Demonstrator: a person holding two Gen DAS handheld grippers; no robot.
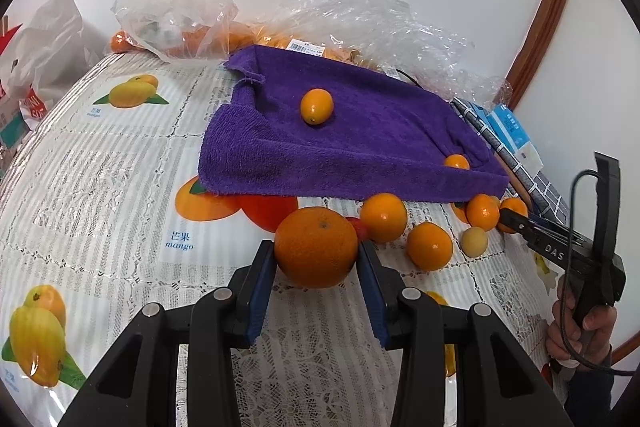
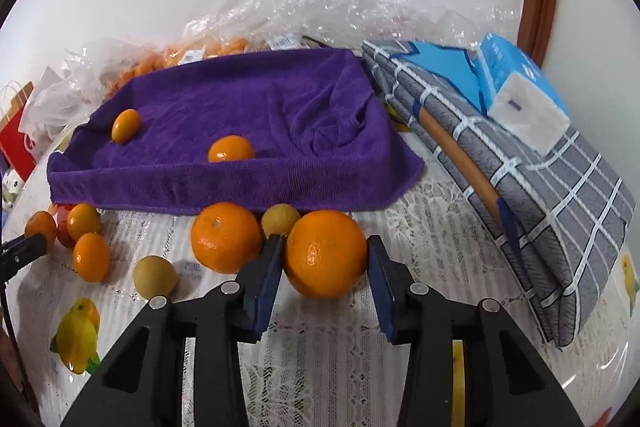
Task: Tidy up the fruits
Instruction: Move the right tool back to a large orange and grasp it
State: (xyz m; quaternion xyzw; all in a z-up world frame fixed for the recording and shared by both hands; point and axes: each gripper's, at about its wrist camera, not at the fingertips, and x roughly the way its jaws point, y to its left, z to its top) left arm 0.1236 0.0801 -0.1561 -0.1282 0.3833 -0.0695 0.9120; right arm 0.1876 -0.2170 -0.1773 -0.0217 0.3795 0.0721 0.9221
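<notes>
A purple towel (image 1: pixel 352 139) lies on the table with two small oranges on it (image 1: pixel 316 105) (image 1: pixel 456 161); the towel (image 2: pixel 248 131) also shows in the right wrist view. My left gripper (image 1: pixel 316 259) has its blue pads against a large orange (image 1: pixel 316 253) in front of the towel. My right gripper (image 2: pixel 325 259) has its pads against another large orange (image 2: pixel 326 253); its body shows in the left wrist view (image 1: pixel 560 247). Several loose oranges (image 1: pixel 383 217) (image 2: pixel 225 237) and pale round fruits (image 2: pixel 155 277) lie along the towel's front edge.
Clear plastic bags (image 1: pixel 180 11) holding more oranges stand behind the towel against the wall. A folded grey checked cloth (image 2: pixel 540 187) with a tissue pack (image 2: pixel 520 95) lies at the right. A white paper bag (image 1: pixel 44 39) stands far left. The tablecloth (image 1: pixel 120 187) has printed fruit.
</notes>
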